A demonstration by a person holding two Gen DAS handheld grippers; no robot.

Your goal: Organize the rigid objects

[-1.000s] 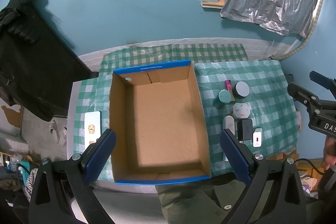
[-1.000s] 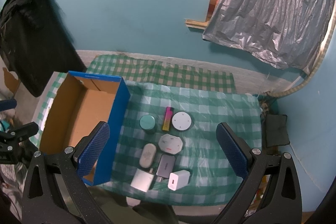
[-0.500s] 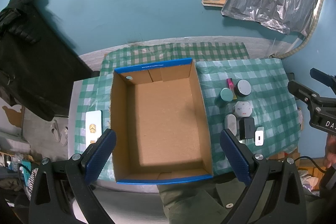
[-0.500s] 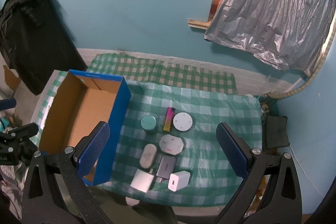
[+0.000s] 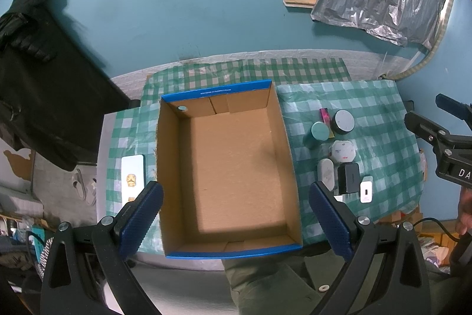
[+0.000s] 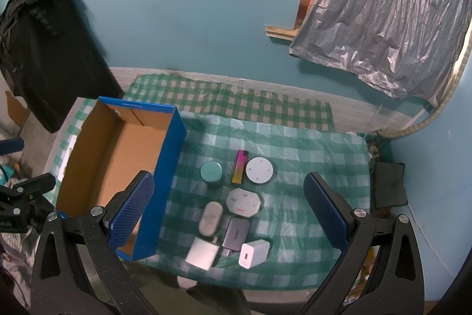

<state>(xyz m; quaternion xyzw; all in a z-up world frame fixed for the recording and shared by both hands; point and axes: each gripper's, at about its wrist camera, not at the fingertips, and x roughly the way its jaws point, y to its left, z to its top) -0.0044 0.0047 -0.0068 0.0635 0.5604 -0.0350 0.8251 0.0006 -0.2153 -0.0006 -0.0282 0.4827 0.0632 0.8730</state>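
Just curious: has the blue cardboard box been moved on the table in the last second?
No. The cardboard box stays beside the teal round tin, same checks showing between them.

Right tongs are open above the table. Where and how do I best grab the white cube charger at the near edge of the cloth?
Take the white cube charger across its two flat side faces, coming straight down with the right tongs. It stands proud of the checked cloth; the grey power brick crowds its left, so keep the fingers clear of that side.

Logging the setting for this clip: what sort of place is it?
Probably a lived-in room at home, not a lab: a green checked tablecloth over a small table, painted teal walls, a crumpled silver sheet hung over an opening, dark clothing hanging left.
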